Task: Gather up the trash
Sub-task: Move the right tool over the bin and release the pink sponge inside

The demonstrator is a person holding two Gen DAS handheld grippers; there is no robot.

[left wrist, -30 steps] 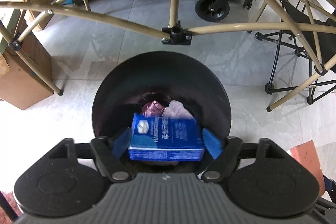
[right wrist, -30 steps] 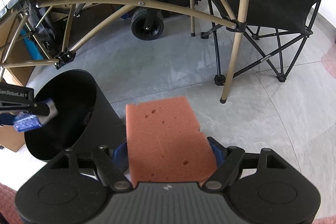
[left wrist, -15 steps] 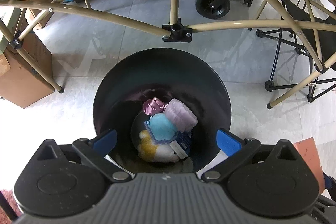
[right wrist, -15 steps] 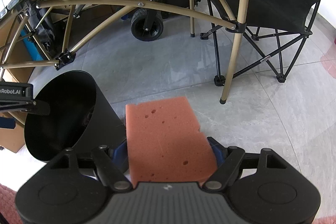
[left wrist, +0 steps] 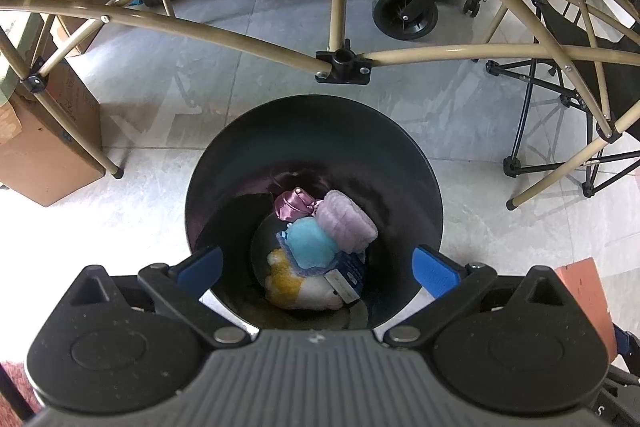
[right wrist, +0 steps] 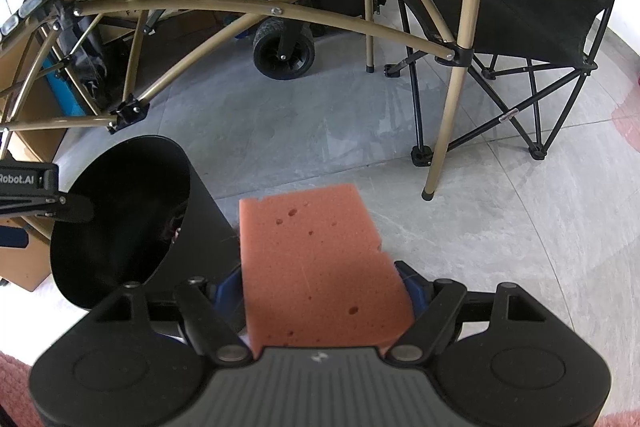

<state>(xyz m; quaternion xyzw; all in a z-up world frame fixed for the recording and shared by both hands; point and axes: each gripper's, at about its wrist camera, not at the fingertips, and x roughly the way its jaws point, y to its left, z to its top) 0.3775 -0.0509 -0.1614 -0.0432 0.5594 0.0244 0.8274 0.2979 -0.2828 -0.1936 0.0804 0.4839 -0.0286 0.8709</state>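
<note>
Table frame (left wrist: 240,39) (tan tubing) just beyond black bin (left wrist: 400,155)

Bright daylight, sharp pics, fisheye-bent edges

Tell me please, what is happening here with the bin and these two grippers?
A person is collecting trash into a black bin on the floor. The left gripper hangs over the bin's mouth; its jaws have just been opening and nothing is between them. A blue box lies inside at the bottom beside soft plush items. The right gripper is shut on an orange sponge, beside the bin and not yet over it.
</note>
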